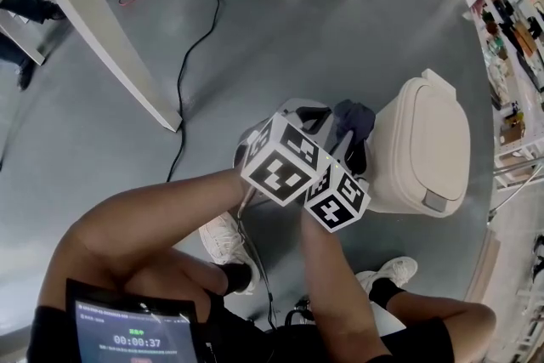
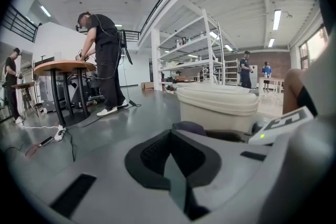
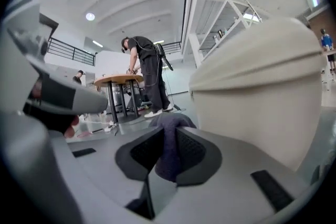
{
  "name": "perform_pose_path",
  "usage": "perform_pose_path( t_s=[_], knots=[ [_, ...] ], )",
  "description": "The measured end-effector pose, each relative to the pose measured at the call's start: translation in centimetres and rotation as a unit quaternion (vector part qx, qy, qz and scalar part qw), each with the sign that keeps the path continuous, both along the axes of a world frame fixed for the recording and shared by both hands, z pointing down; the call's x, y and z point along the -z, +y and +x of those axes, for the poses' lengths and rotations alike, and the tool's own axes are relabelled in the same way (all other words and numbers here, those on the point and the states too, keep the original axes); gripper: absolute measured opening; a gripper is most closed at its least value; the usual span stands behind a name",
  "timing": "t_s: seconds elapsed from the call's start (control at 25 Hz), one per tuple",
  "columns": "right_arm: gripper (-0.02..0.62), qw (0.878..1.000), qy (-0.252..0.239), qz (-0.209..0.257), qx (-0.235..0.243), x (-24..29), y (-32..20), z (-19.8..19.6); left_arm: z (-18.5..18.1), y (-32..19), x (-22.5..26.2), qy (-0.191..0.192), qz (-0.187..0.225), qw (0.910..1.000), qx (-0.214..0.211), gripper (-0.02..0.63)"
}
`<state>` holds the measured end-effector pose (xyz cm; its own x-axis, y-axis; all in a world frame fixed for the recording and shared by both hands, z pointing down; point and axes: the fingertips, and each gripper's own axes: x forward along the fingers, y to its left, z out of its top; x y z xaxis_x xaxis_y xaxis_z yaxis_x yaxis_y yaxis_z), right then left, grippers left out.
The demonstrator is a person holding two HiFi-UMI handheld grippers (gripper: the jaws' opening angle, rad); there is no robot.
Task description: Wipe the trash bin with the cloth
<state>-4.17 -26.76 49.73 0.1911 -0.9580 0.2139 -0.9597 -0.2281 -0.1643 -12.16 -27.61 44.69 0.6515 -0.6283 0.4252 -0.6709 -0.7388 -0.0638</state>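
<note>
Status from our side:

- 1 trash bin (image 1: 421, 144), beige, upright on the grey floor (image 1: 280, 30), lid down. It sits in front of us, to the right.
- 1 cloth (image 1: 355, 121), dark purple-grey, bunched up just beside the bin's left wall. We can't tell whether it actually touches the wall.
- 2 grippers, each with 1 marker cube. Both are low and close together, just left of the bin.
- Right gripper (image 3: 167, 152): jaws clamped on the cloth, with a fold pinched between the pads and the rest bulging out past the tips. In the right gripper view the bin wall fills the frame immediately right of the jaws.
- Left gripper (image 2: 171, 139): jaws pressed together with nothing between them. The cloth shows just past its tip, the bin behind that.
- 2 white sneakers (image 1: 223, 238) below the grippers, one either side.
- 1 tablet (image 1: 136, 327) at the bottom edge, with a timer on screen.
- 1 black cable (image 1: 191, 55) runs across the floor, well clear of the bin.
- Left gripper view background: 1 round table (image 2: 63, 66) with 1 person (image 2: 105, 60) standing at it, and 3 more people further off.
</note>
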Motion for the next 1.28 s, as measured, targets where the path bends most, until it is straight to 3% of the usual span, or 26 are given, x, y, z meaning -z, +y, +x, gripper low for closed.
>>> perform_pose_path(
  t_s=[0.12,0.4,0.6,1.0,1.28],
  knots=[
    [0.069,1.0,-0.004,0.025,-0.009,2.6,-0.8,0.5,-0.3,-0.2,0.3,0.005,0.005,1.0,0.005,0.002],
    [0.069,0.999,-0.01,0.022,-0.041,3.6,-2.0,2.6,-1.0,-0.9,1.4,0.032,0.023,0.999,0.021,0.002],
    [0.069,0.998,-0.014,0.002,-0.056,1.7,-2.5,3.4,-1.6,-0.8,1.5,0.051,0.01,0.9982,0.031,0.002],
    [0.069,0.996,0.002,-0.059,-0.07,-4.5,-4.2,2.7,-2.1,-0.4,0.0,0.034,0.013,0.9993,0.002,0.002],
    [0.069,0.99,0.019,-0.12,-0.065,-9.5,-4.0,3.4,-2.2,-0.4,-0.4,0.035,-0.006,0.9993,0.012,0.002]
  ],
)
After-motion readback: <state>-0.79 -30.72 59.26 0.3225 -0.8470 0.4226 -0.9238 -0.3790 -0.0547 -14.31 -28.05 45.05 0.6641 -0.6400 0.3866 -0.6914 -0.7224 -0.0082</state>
